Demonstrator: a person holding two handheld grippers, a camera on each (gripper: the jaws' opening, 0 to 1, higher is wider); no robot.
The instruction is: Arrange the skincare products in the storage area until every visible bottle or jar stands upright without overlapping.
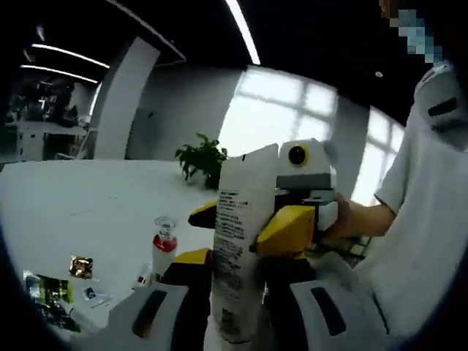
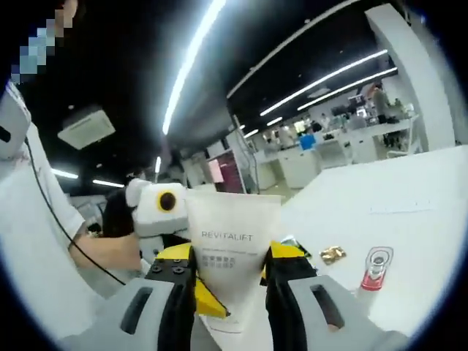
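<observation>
"REVITALIFT" printed on white tube [image 2: 232, 252], smaller lines beneath and back-panel print seemingly too blurred to read

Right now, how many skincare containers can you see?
2. A white tube is clamped between both tongs, left and right. A small clear bottle with a red band stands on the white table. Others may be hidden.

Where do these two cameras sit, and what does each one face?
Left gripper view: rides the left gripper, facing the white tube, right gripper and the person's shirt.
Right gripper view: rides the right gripper, facing the tube's REVITALIFT side and the left gripper.
Shared: tube, red-collared bottle, white table.
</observation>
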